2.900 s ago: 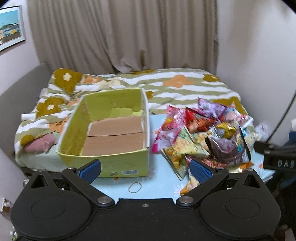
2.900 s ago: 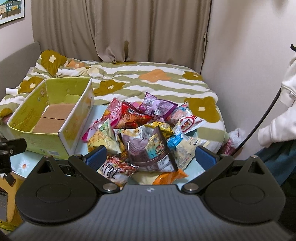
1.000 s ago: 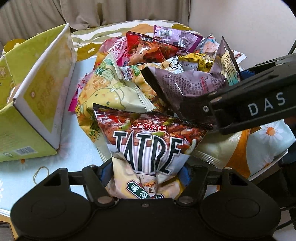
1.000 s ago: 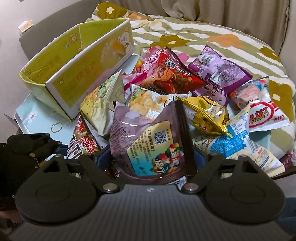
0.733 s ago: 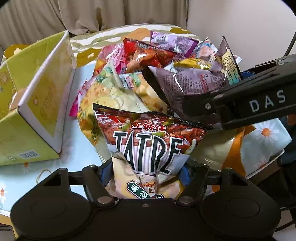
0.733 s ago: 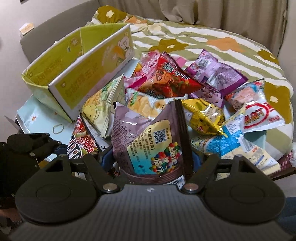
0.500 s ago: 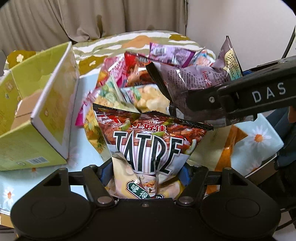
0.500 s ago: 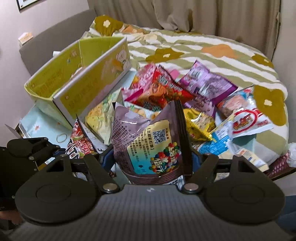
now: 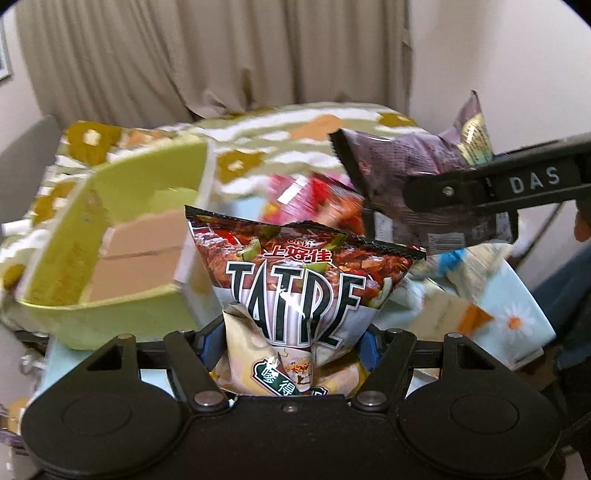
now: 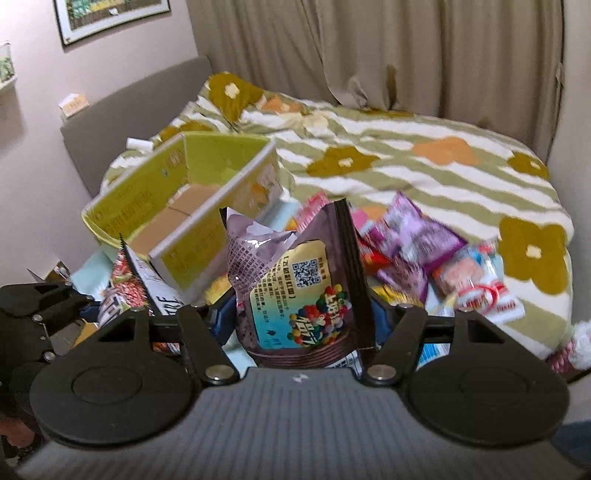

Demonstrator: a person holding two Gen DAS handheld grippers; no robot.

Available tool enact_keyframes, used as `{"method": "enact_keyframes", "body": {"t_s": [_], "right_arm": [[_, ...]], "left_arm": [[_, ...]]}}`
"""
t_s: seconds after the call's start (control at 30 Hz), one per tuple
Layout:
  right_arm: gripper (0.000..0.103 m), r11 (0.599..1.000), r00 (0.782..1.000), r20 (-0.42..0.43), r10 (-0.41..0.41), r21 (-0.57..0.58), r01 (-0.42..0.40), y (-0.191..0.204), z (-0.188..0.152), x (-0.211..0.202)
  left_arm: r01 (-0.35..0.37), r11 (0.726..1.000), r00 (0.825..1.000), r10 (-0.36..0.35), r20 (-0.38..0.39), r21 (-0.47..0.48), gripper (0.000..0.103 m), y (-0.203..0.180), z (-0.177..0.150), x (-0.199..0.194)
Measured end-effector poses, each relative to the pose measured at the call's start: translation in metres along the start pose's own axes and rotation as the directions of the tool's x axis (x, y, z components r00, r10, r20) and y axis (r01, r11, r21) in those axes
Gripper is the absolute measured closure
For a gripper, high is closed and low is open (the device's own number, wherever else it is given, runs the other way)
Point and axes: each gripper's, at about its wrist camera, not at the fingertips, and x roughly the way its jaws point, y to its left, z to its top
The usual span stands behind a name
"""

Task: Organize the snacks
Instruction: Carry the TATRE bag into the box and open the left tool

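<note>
While a bed (image 10: 424,155) with a striped, flower-patterned cover fills the back of the room in front of beige curtains (image 10: 369,48), a bench (image 9: 517,306) with a pale blue daisy-print cloth stands against its near edge. On the left part of the bench sits an open yellow-green cardboard box (image 9: 122,236), its brown bottom flaps bare. To the right of the box lies a blurred heap of snack packets (image 10: 424,251) in red, pink and purple; how they overlap cannot be made out.

Both grippers are raised above the bench, each with a bag. The left gripper (image 9: 291,350) has its fingers clenched on the lower part of a red-and-white chip bag (image 9: 303,280) with large black lettering; the bag stands upright between them, its serrated top edge just right of the box's near corner. The right gripper (image 10: 303,317) has a dark purple candy bag (image 10: 295,280) between its fingers, which are closing and already pinch the bag at both sides; the bag's back, with a code square and coloured sweets printed on it, faces the camera. In the left wrist view that same purple bag hangs at the upper right, clear of the heap, held by the black side of the right gripper. A framed picture (image 10: 110,18) hangs on the pink wall at upper left.
</note>
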Motion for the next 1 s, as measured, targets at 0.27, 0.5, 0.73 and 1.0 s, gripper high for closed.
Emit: {"method": "enact_keyframes", "body": {"t_s": [0.27, 0.5, 0.73, 1.0], "right_arm": [[0.022, 0.998, 0.997, 0.058, 0.061, -0.022, -0.059, 0.034, 0.045, 0.013], [0.023, 0.998, 0.994, 0.09, 0.057, -0.025, -0.055, 0.081, 0.094, 0.046], [0.023, 0.999, 0.998, 0.061, 0.009, 0.045, -0.011, 0.122, 0.144, 0.108], [0.023, 0.988, 0.996, 0.015, -0.087, 0.128, 0.084, 0.151, 0.172, 0.178]], "left_arm": [[-0.112, 0.99, 0.99, 0.119, 0.074, -0.087, 0.03, 0.063, 0.026, -0.018], [-0.149, 0.984, 0.981, 0.159, 0.114, -0.094, 0.03, 0.129, 0.062, -0.012], [-0.13, 0.989, 0.986, 0.137, 0.099, -0.072, 0.03, 0.194, 0.101, 0.022], [-0.041, 0.999, 0.999, 0.041, 0.009, -0.031, 0.03, 0.252, 0.133, 0.109]]}}
